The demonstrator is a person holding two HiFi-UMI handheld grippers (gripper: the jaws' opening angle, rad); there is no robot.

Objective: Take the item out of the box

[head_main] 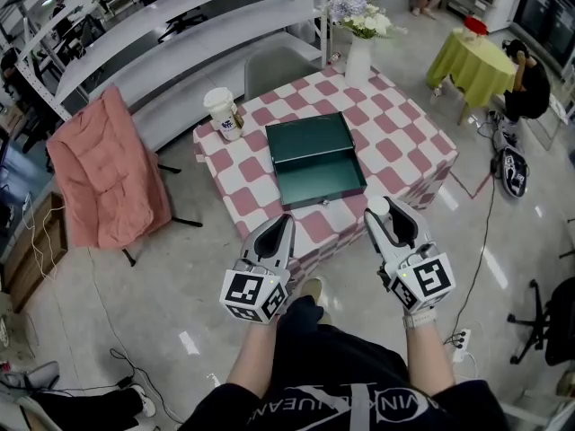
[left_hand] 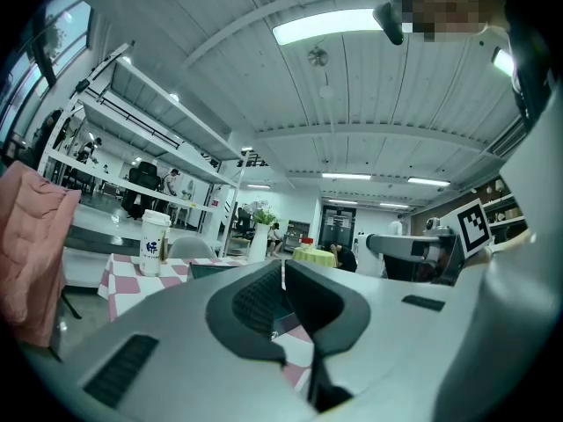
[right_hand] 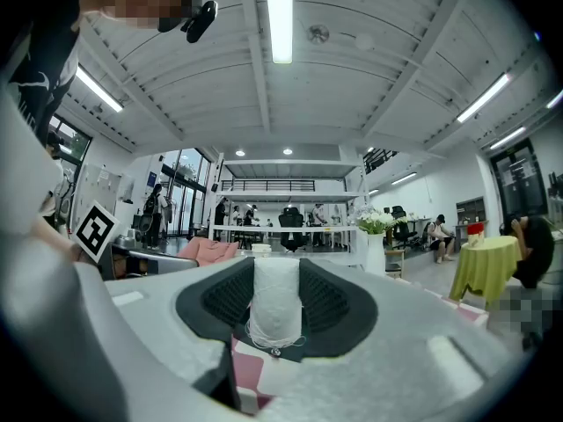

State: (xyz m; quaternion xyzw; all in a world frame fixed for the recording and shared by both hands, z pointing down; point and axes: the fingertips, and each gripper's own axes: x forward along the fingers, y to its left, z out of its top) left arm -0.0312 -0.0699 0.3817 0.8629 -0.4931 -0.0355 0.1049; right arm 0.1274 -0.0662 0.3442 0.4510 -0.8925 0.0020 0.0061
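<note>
An open dark green box [head_main: 320,180] lies on the pink-and-white checked table [head_main: 404,142], its lid folded back and its tray bare. Both grippers hang in front of the table's near edge, above the floor. My right gripper [head_main: 378,214] is shut on a white roll [head_main: 380,206]; in the right gripper view the white roll [right_hand: 276,310] stands upright between the black pads, loose thread round its base. My left gripper [head_main: 285,221] is shut with nothing in it; in the left gripper view the left gripper [left_hand: 283,275] has its jaws meeting, and the box edge [left_hand: 215,269] shows beyond.
A paper cup [head_main: 222,113] stands at the table's left corner and a white vase of flowers [head_main: 358,57] at the far edge. A pink-draped chair [head_main: 103,173] is at left, white shelving [head_main: 180,25] behind, a green-clothed round table [head_main: 473,61] at far right. Cables cross the floor.
</note>
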